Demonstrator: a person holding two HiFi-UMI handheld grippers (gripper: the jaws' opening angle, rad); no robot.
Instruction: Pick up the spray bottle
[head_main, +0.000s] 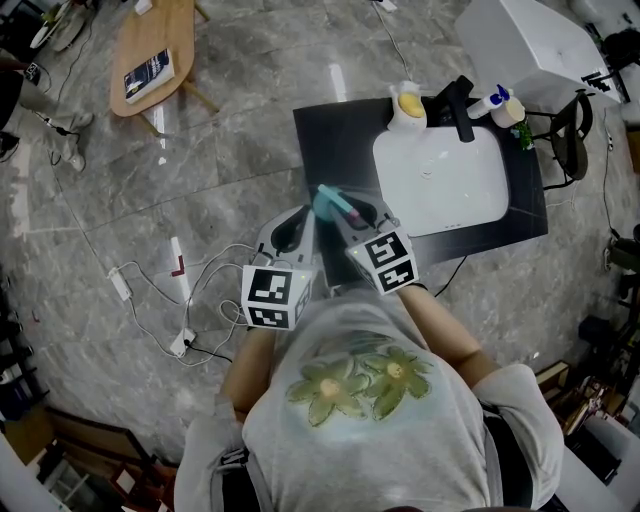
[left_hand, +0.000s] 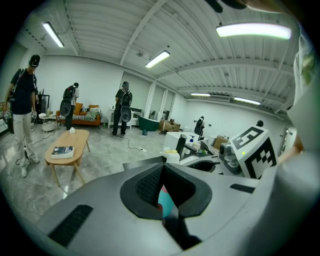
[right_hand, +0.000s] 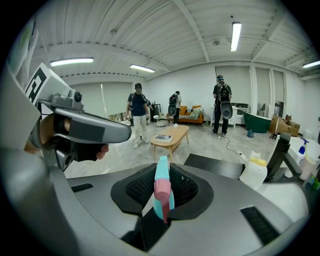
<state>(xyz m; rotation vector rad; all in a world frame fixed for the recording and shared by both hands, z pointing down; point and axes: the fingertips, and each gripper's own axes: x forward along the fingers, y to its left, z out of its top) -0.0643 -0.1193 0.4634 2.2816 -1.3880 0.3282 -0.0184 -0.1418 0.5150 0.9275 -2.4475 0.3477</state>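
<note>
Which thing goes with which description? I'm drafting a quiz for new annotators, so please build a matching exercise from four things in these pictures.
Things:
1. spray bottle
2. book
3. jug
4. basin

Descriptions:
A. lies on the wooden table
B. white, with a black tap at its rim
C. teal with a pink trigger
D. white with a yellow top

Pairs: 1-C, 2-A, 3-D, 4-B.
</note>
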